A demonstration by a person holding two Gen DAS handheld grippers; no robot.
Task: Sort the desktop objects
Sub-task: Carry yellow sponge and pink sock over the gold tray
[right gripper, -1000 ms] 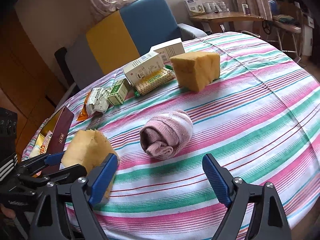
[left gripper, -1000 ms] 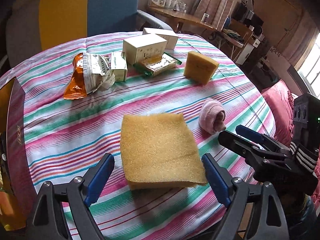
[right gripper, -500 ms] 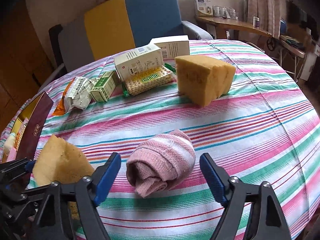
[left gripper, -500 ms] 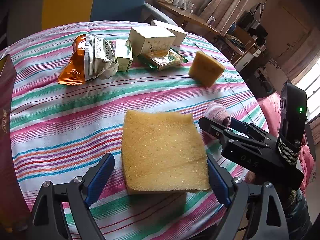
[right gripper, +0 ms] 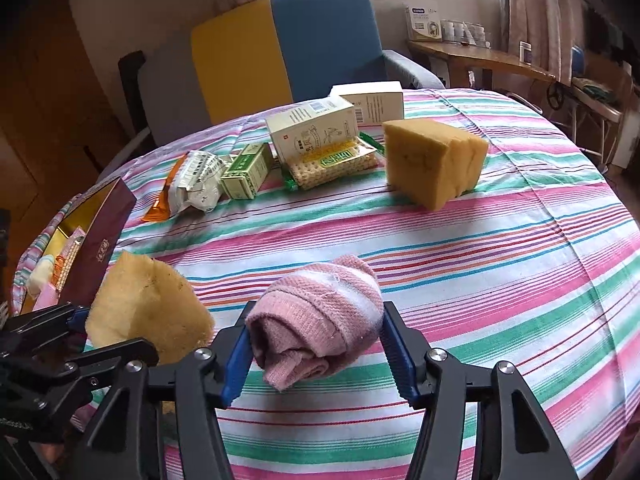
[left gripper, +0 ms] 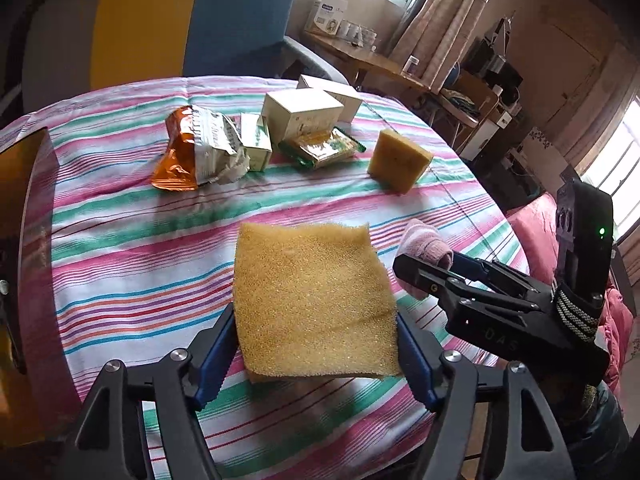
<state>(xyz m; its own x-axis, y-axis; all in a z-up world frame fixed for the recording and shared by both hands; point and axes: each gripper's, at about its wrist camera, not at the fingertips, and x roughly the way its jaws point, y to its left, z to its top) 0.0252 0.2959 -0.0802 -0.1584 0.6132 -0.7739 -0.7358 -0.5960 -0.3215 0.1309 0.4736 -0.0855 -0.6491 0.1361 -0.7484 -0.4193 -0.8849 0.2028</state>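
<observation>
A flat yellow sponge [left gripper: 312, 300] sits between the blue pads of my left gripper [left gripper: 316, 356], which is shut on its near end; it also shows in the right wrist view [right gripper: 148, 308]. A rolled pink sock [right gripper: 316, 316] lies on the striped tablecloth [right gripper: 500, 264] between the pads of my right gripper [right gripper: 316, 356], whose jaws have closed in on its two sides. The sock also shows in the left wrist view [left gripper: 424, 244], behind the right gripper [left gripper: 436, 276].
At the back lie a thick sponge block [right gripper: 432, 160], white boxes [right gripper: 312, 128], a cracker pack [right gripper: 332, 164], a small green box [right gripper: 246, 170] and a snack bag [right gripper: 188, 188]. A dark red box [right gripper: 92, 232] with items stands at the left edge. An armchair [right gripper: 280, 52] stands behind.
Both grippers have moved forward and closed: the left onto the flat sponge, the right around the pink sock. The other objects have not moved.
</observation>
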